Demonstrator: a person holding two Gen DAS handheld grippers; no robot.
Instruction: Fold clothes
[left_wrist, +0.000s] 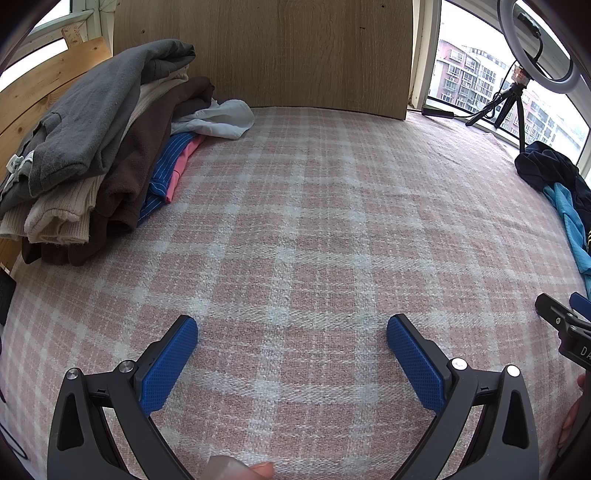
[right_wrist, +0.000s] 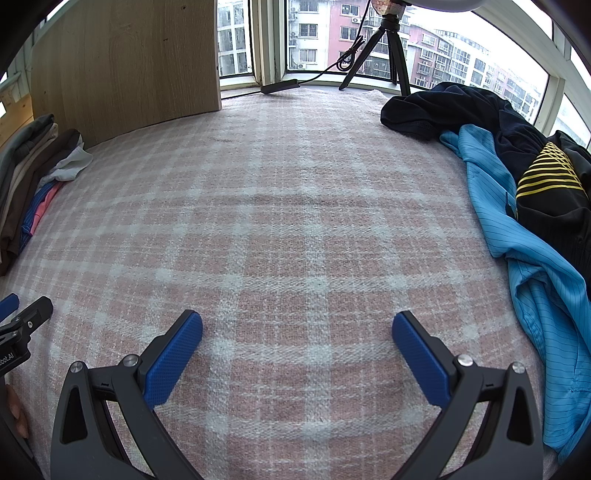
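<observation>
Blanket, pink plaid, covers the whole work surface, and its wide middle lies bare between two heaps of clothes. Toward its left edge sits the stack of folded clothes: six layers can be counted, grey on top, then cream, brown, white, blue-striped and pink at the bottom. Toward the blanket's right edge lies the loose pile, unfolded, with at least three garments: one navy at the far end, one bright blue shirt trailing along the edge, and one black piece with yellow stripes on top of it. At the blanket's far edge stand one wooden board and, beside it by the window, one tripod. Two grippers hover over the blanket's near edge, side by side: the left gripper and the right gripper, each with jaws spread wide and nothing between the blue pads, well apart from both heaps.
</observation>
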